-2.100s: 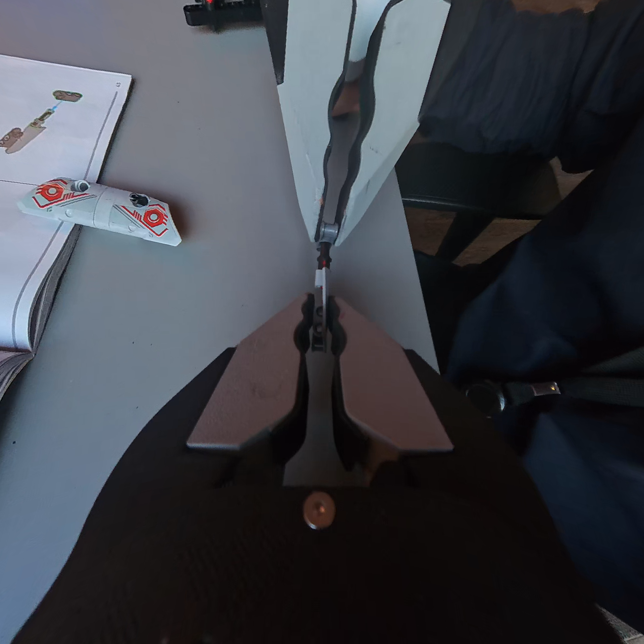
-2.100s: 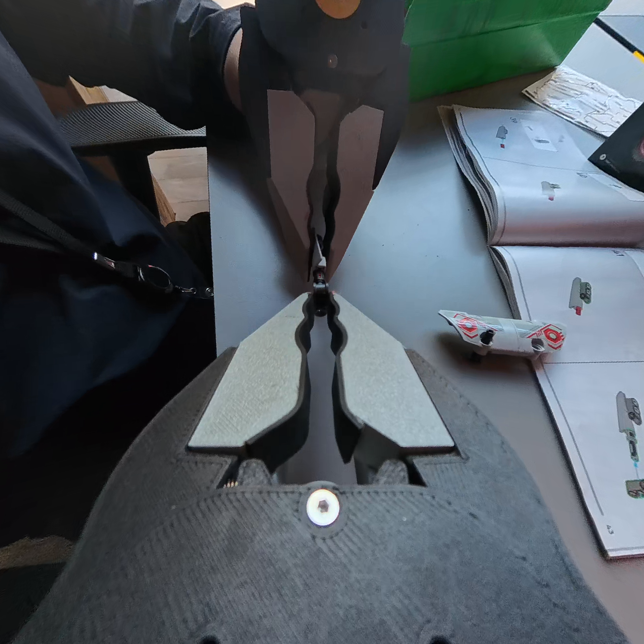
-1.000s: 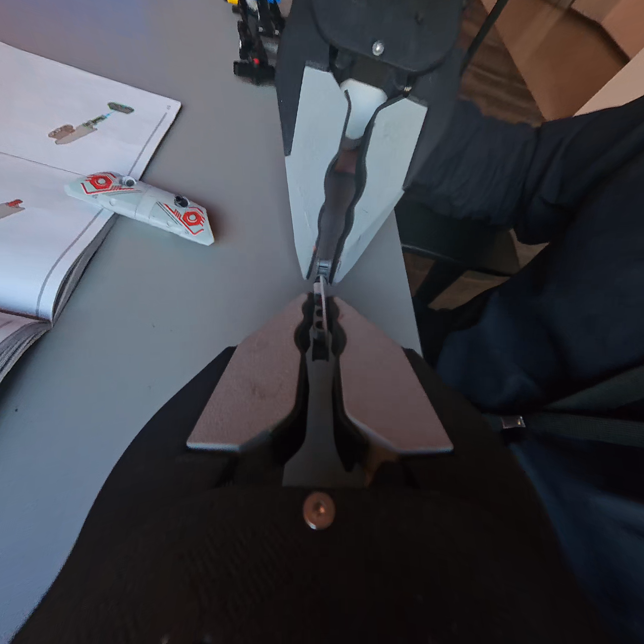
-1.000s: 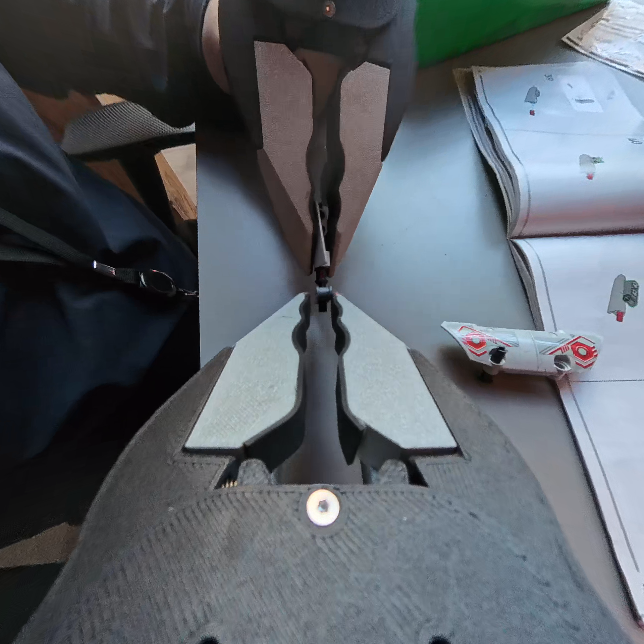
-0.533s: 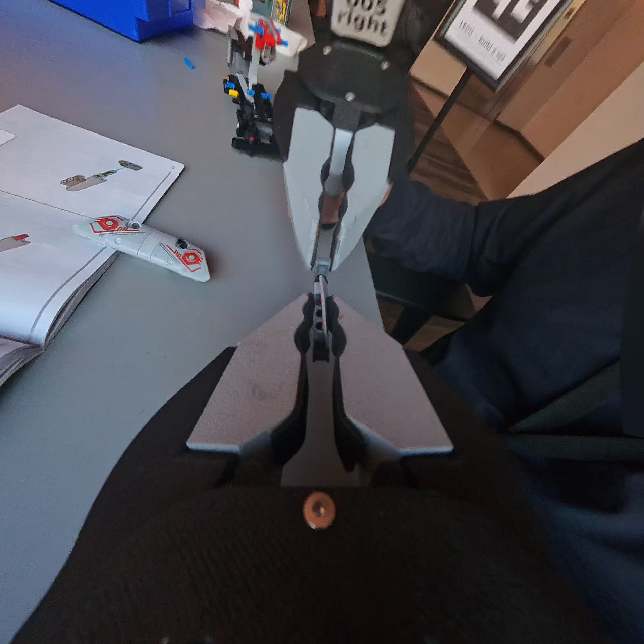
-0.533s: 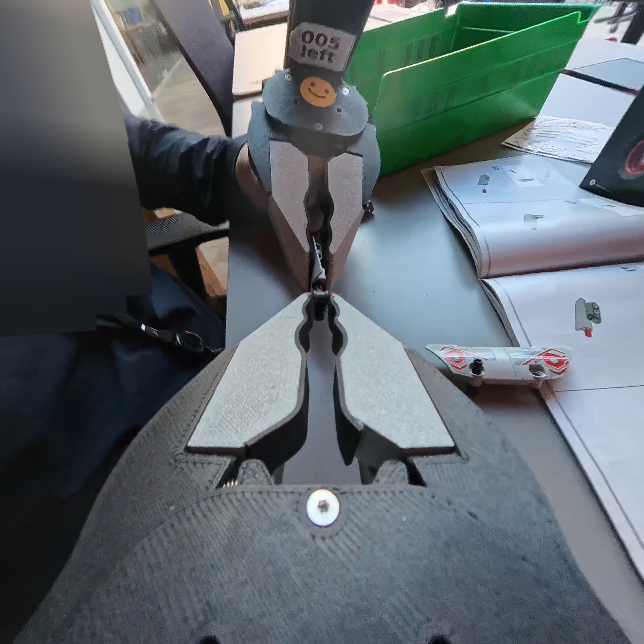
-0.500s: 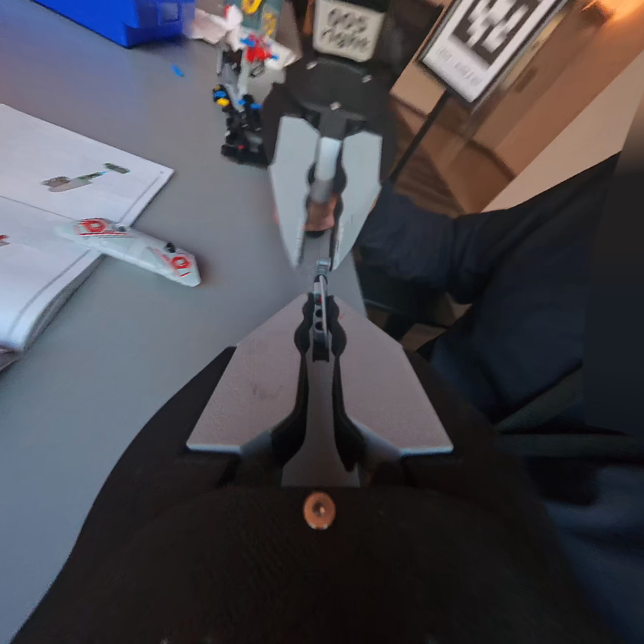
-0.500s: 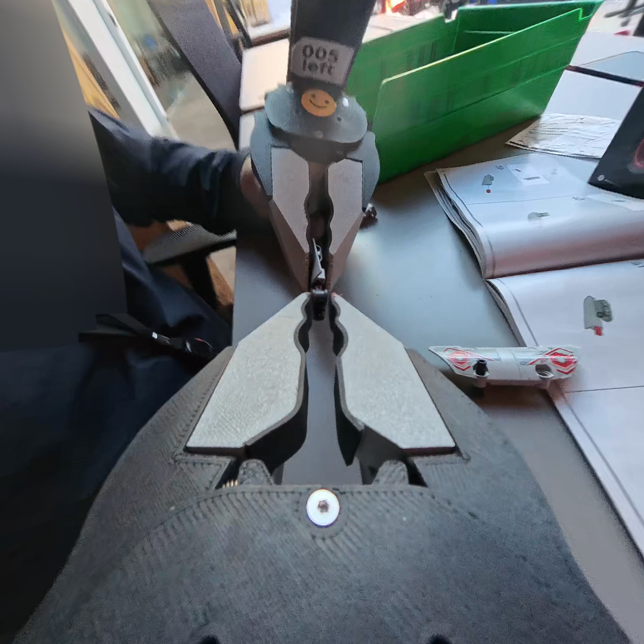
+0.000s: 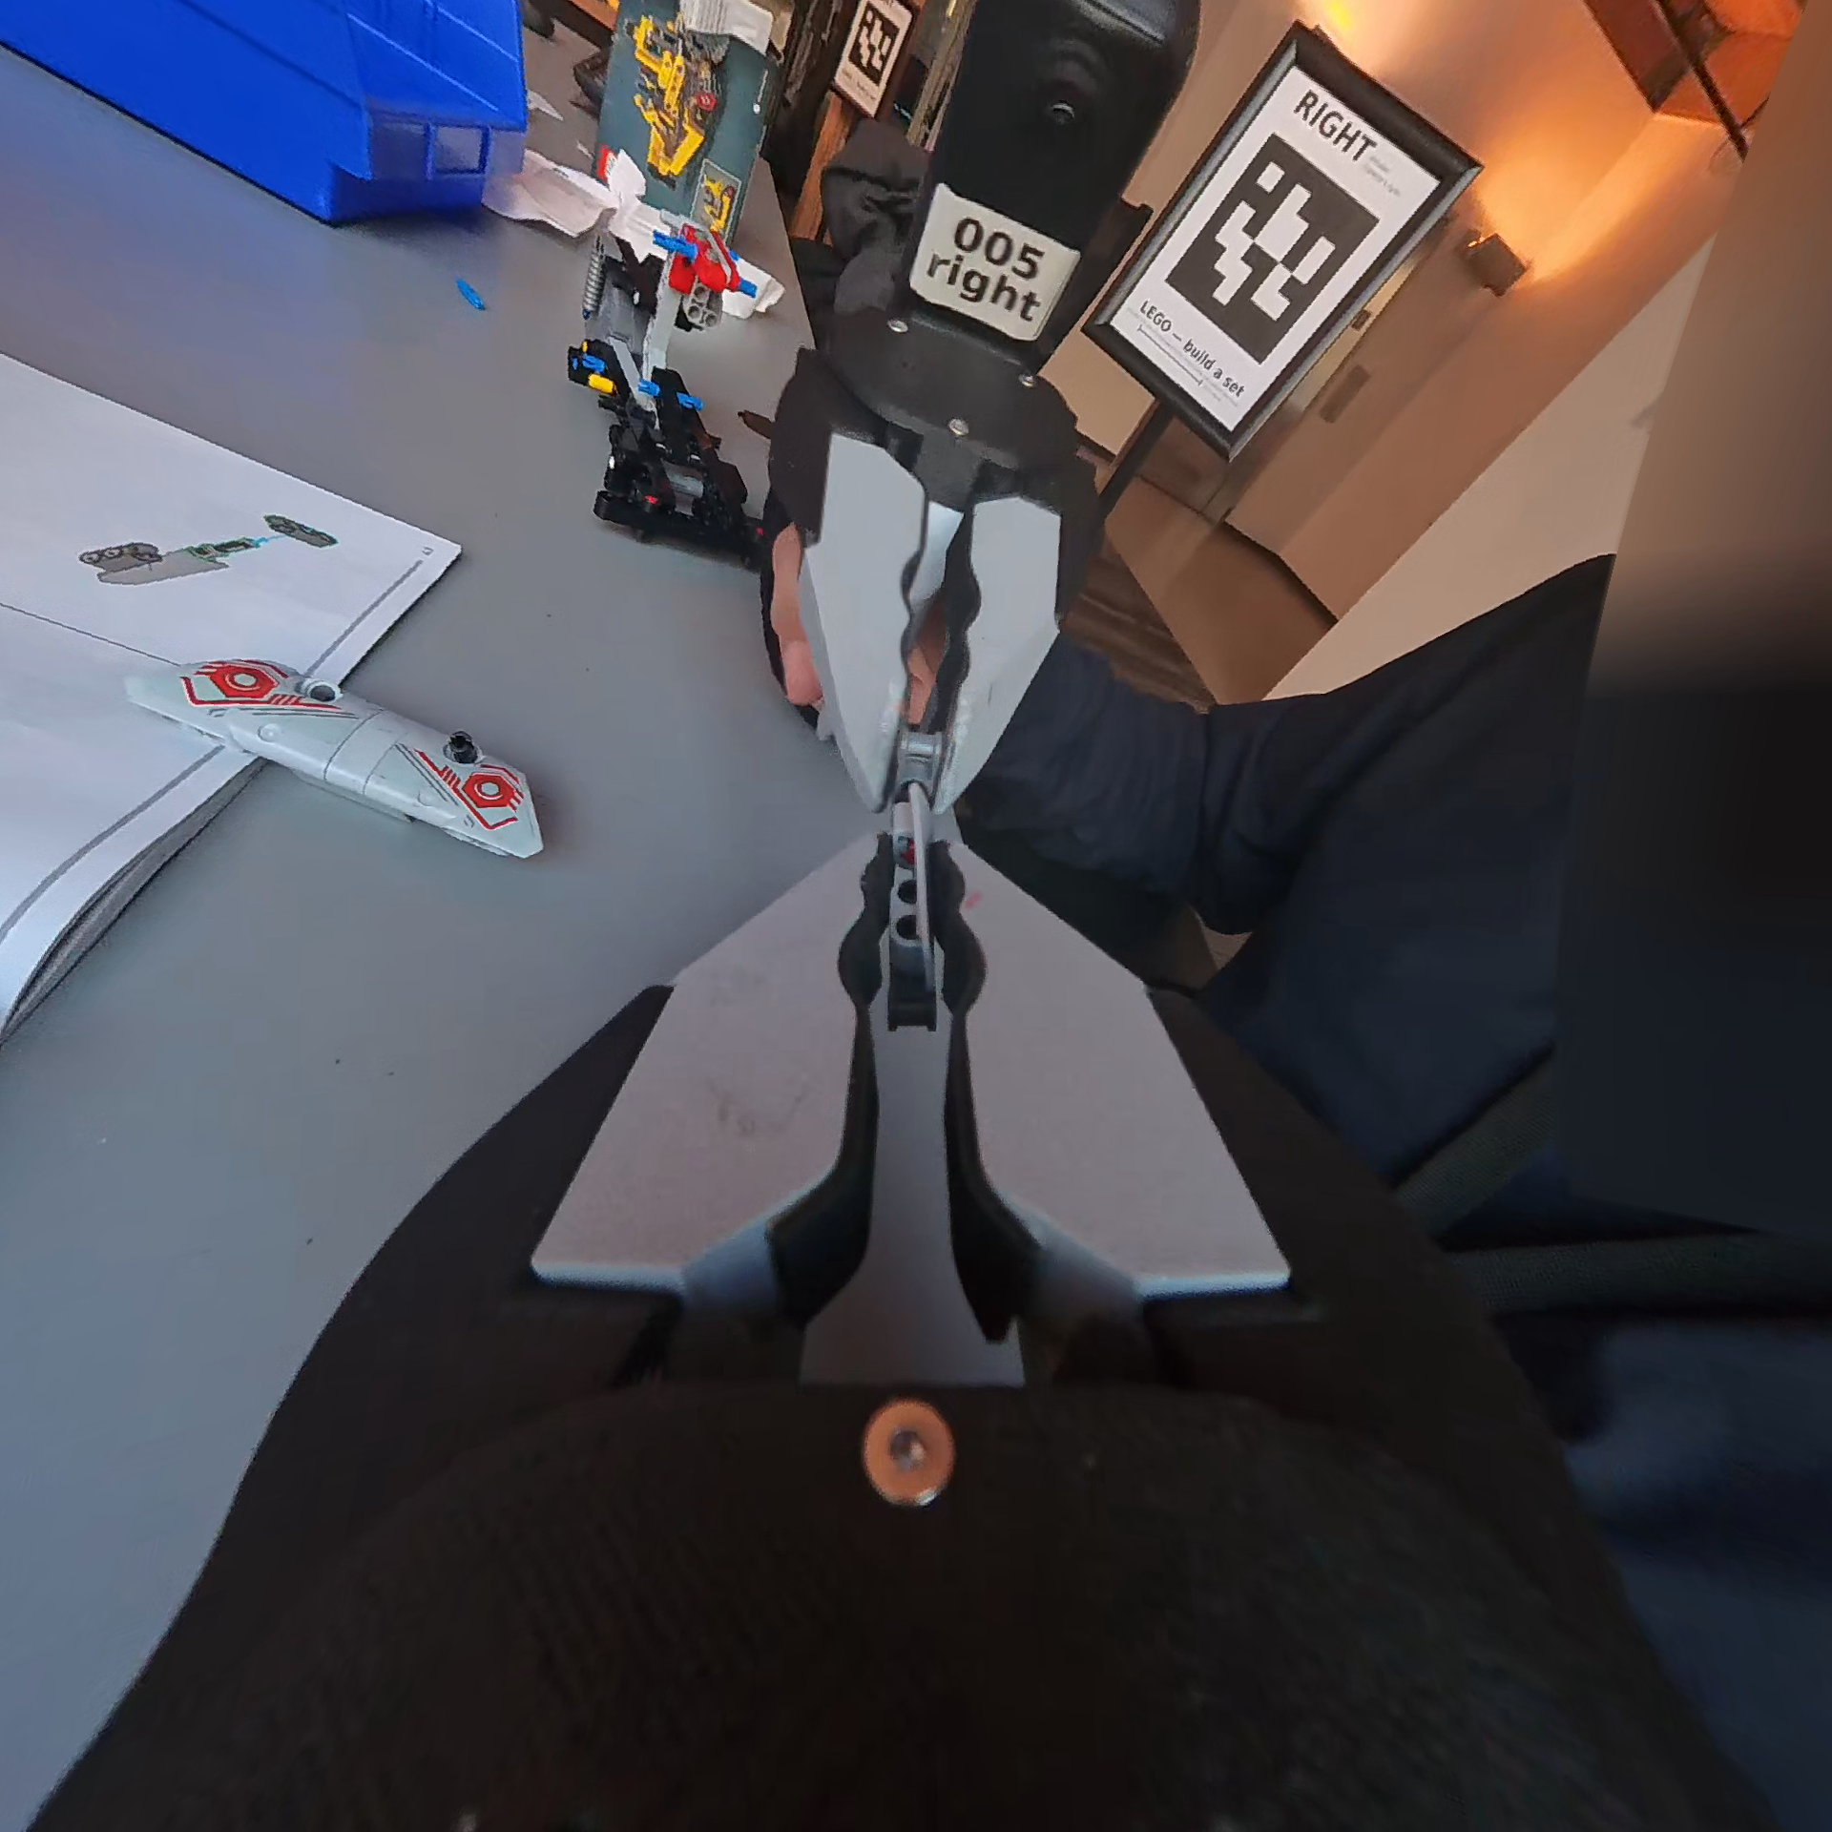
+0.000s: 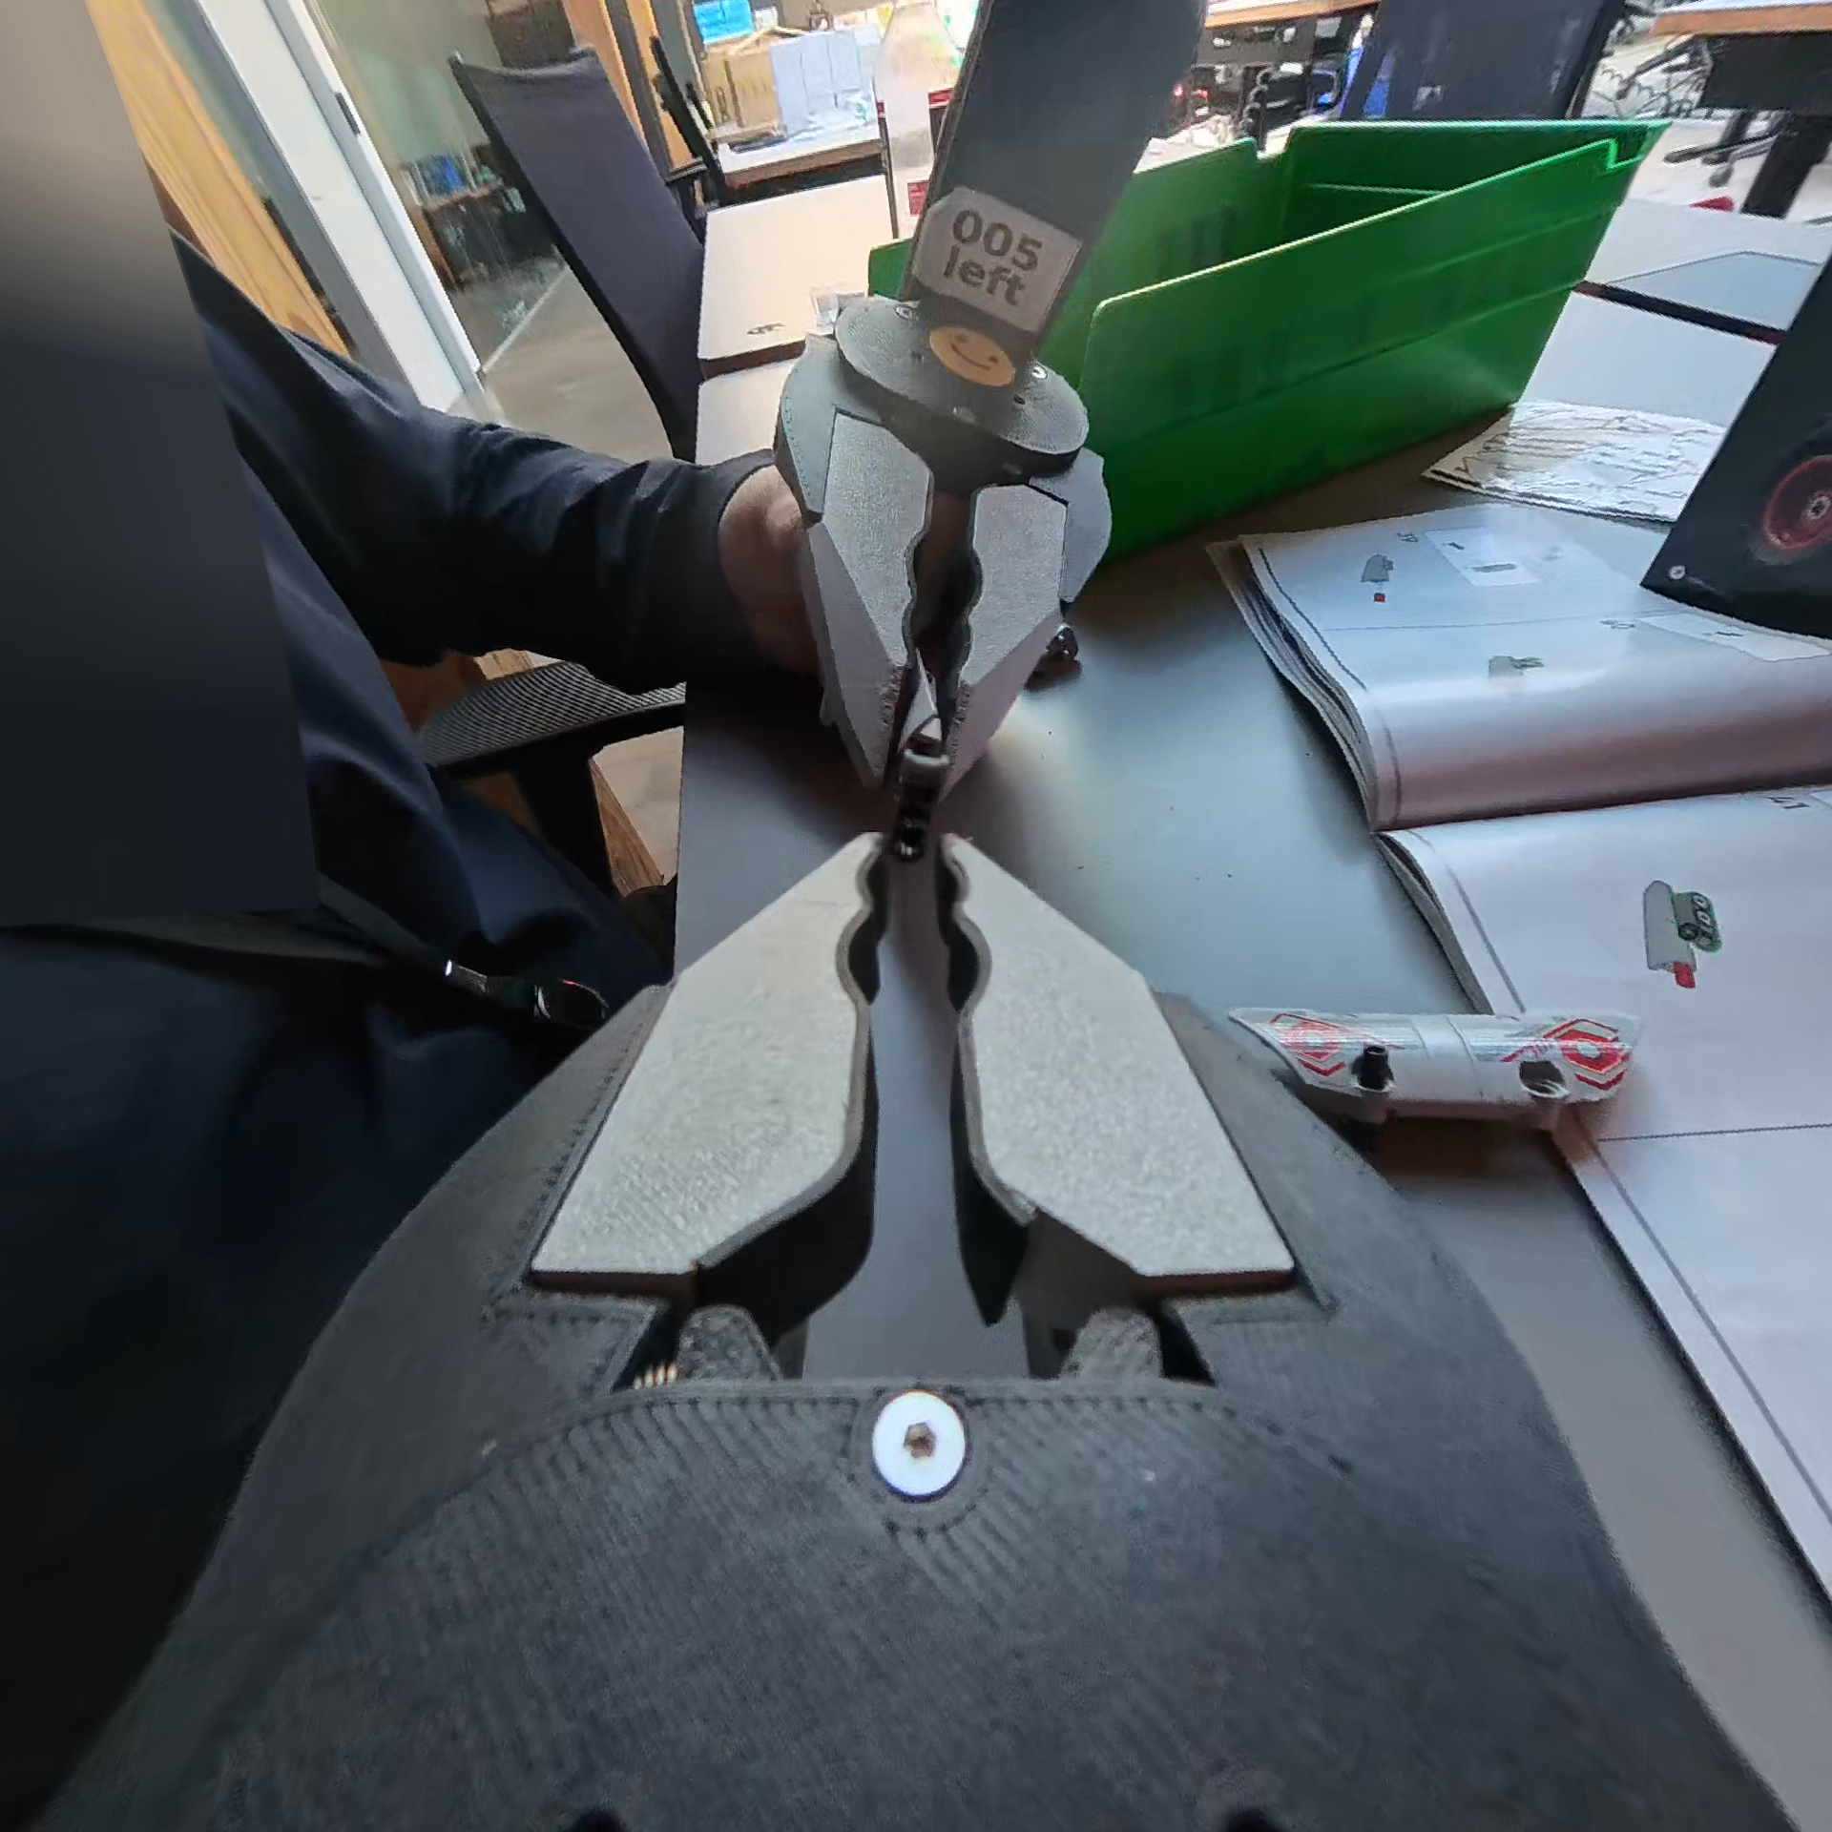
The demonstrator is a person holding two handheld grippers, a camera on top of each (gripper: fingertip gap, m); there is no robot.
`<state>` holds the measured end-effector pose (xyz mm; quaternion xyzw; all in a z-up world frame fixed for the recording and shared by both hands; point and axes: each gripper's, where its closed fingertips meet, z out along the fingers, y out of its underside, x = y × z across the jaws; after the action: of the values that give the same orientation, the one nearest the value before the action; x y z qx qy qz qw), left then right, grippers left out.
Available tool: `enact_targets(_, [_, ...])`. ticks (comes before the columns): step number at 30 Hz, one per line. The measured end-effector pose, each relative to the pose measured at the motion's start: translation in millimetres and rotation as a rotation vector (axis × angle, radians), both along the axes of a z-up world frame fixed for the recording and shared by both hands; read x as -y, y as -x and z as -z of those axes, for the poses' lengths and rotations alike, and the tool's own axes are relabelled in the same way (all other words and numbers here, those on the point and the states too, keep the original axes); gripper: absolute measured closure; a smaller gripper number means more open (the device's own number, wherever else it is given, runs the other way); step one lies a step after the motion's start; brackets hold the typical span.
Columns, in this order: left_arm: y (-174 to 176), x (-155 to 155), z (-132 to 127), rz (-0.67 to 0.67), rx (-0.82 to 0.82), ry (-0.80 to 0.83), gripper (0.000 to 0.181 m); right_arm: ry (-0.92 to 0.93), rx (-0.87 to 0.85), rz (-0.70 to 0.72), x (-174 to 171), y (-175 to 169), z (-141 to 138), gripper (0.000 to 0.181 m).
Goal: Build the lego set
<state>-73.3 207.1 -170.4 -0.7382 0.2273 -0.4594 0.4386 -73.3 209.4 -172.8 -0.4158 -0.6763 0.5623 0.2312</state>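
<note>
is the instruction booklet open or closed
Open. The instruction booklet lies spread flat on the table, printed pages facing up, and the grey and red lego piece rests partly on its near page.

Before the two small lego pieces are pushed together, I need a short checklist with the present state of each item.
1. Left hand-held gripper shut on the grey holed beam: ok.
2. Right hand-held gripper shut on the small dark connector: ok.
3. The two pieces lined up tip to tip: ok.
4. Pieces fully seated together: cannot tell.
5. Grey panel with red stickers lies apart, half on the instruction booklet: ok.
6. Both pieces held above the grey table: ok.
</note>
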Motion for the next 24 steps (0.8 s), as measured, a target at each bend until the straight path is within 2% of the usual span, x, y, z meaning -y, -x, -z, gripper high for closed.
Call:
enact_targets(7, [-4.3,-2.6,7.3,-0.04,-0.162,-0.095,0.178,0.042,0.002,-0.003,-1.7,0.1,-2.6,0.177])
enact_targets(14, [-2.3,-3.7,10.8,-0.068,-0.236,-0.136,0.178,0.026,-0.005,0.001,-1.7,0.0,-2.1,0.172])
enact_targets(24, [-4.2,-2.4,5.1,-0.066,-0.216,-0.16,0.178,0.003,-0.007,-0.001,-1.5,-0.1,-0.7,0.177])
